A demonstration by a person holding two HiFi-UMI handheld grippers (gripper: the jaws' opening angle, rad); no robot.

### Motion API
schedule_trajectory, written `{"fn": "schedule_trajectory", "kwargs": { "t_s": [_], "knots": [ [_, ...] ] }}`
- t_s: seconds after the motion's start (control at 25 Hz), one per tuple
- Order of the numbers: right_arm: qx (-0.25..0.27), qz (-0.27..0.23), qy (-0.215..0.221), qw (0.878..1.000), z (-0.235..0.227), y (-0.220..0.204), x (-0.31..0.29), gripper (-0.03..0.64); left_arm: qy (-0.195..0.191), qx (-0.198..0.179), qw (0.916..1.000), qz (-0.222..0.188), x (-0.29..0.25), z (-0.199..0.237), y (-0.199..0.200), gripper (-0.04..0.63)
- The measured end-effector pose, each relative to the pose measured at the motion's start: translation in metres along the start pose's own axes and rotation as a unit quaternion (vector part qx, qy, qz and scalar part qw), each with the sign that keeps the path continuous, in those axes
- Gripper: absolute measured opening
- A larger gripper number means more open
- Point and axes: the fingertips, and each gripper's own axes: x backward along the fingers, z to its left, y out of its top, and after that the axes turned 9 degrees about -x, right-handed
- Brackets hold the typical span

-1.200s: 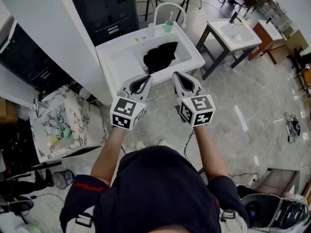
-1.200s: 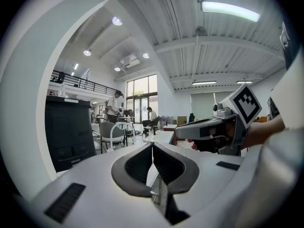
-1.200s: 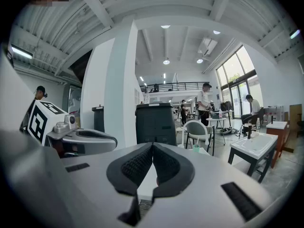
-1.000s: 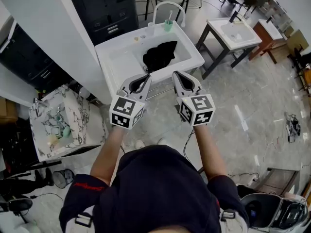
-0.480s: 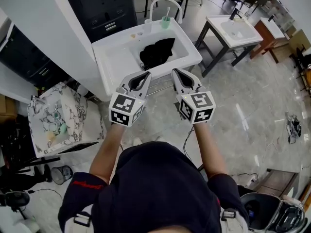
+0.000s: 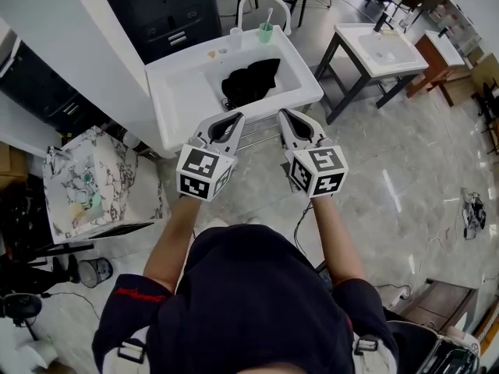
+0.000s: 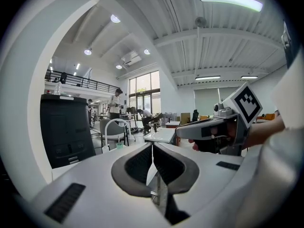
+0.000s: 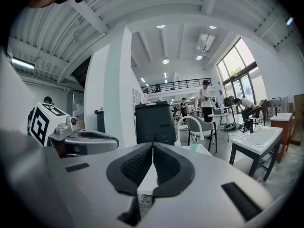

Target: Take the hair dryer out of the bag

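Left tool (image 6: 236,120) and right tool (image 6: 285,115) have advanced side by side toward the white sink (image 6: 181,92) since the earlier frame. Each tool's jaws are together, with nothing between them. Black bag (image 6: 249,80) lies crumpled in the basin, just ahead of both tool tips; green cup (image 6: 267,32) stands beyond it.

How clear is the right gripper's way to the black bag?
Likely yes: black bag lies uncovered in the sink, nothing between it and the right gripper, whose shut jaws must open first.
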Motion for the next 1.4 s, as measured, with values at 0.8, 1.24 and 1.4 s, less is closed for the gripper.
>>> {"fn": "schedule_trajectory", "kwargs": {
  "t_s": [0.8,1.24,1.4],
  "knots": [
    [-0.009,0.012,0.016,1.0,-0.028,-0.003,-0.032,0.035,0.022,0.011,0.9996,0.013,-0.031,0.021,-0.008,0.018],
    [-0.017,0.017,0.008,1.0,-0.045,-0.001,-0.064,0.035,0.02,0.017,0.9994,0.021,-0.054,0.046,-0.019,0.018],
    [-0.018,0.022,0.008,1.0,-0.049,0.0,-0.079,0.035,0.02,0.022,0.9993,0.022,-0.065,0.061,-0.023,0.018]
  ]
}}
